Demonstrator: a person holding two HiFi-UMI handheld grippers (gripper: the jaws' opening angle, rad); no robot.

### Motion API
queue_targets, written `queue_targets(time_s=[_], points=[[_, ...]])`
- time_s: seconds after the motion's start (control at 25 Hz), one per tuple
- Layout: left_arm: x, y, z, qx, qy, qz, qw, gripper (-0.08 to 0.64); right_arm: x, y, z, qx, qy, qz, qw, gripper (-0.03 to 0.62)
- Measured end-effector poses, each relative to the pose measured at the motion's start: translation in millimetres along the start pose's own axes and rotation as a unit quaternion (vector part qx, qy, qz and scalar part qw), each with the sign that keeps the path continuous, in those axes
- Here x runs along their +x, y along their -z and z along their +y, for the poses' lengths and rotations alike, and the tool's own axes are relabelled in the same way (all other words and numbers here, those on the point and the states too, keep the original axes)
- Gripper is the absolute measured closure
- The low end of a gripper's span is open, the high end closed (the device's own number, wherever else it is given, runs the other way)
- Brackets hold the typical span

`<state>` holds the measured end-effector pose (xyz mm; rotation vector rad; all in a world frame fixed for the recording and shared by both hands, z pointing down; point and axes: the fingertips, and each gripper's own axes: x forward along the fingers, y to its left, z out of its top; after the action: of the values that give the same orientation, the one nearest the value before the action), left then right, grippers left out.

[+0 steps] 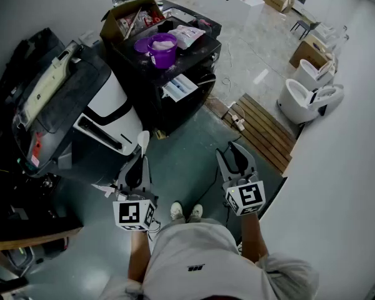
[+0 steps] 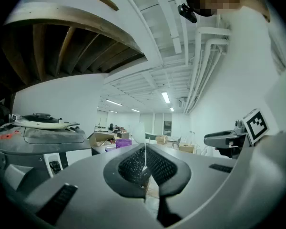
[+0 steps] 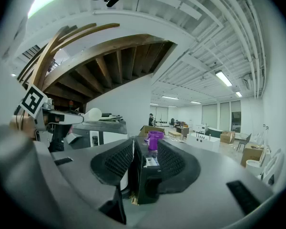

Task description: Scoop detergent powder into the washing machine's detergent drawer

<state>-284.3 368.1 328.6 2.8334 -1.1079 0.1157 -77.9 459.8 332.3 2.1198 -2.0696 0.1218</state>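
Note:
My left gripper (image 1: 139,158) is shut on the thin handle of a white scoop (image 1: 142,140), whose bowl points up and forward. In the left gripper view the scoop (image 2: 144,154) stands edge-on between the pads. My right gripper (image 1: 237,154) is open and holds nothing; a gap shows between its pads (image 3: 115,160). A purple detergent tub (image 1: 163,49) stands open on a black cabinet (image 1: 175,83) ahead, with its lid (image 1: 142,44) beside it. The washing machine (image 1: 103,108) stands at the left, and a drawer-like ledge (image 1: 100,134) juts from its front. Both grippers hang low over the floor, well short of both.
A cardboard box (image 1: 130,16) and a packet (image 1: 186,35) share the cabinet top. A wooden pallet (image 1: 264,127) lies on the floor to the right, with white toilets (image 1: 305,96) behind it. Dark equipment (image 1: 19,186) crowds the left. The person's shoes (image 1: 185,212) are below the grippers.

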Motion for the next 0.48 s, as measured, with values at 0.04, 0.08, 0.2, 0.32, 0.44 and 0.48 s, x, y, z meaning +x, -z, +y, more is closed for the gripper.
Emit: queue_targets(time_s=[0.04,0.08,0.2,0.32,0.44,0.48], points=[[-0.1,1.3,6.1,-0.002,0.006,-0.005,1.0,0.543,4.3,1.6,6.3,0.0,0.002,0.001,1.0,0.454],[-0.7,2.2,12.0,-0.003,0.011,-0.009,0.9999,0.543,8.3,2.7,12.5,-0.001,0.002,0.001,1.0,0.454],[-7.0,1.7,24.6,-0.005,0.017,-0.016,0.9997,0.542,16.0,2.1,30.0,-0.002,0.0,0.002,1.0,0.454],[-7.2,1.2,31.4,-0.005,0.027,-0.019,0.9995,0.542,19.2,1.0,39.6,0.003,0.005,-0.001,1.0,0.453],[-2.9,3.7,38.2,-0.01,0.029,-0.015,0.9994,0.541,27.6,0.2,44.1,0.002,0.005,0.001,1.0,0.443],[0.2,3.7,39.6,-0.009,0.031,-0.014,0.9994,0.541,30.7,-0.4,43.3,0.002,0.007,0.0,1.0,0.442]])
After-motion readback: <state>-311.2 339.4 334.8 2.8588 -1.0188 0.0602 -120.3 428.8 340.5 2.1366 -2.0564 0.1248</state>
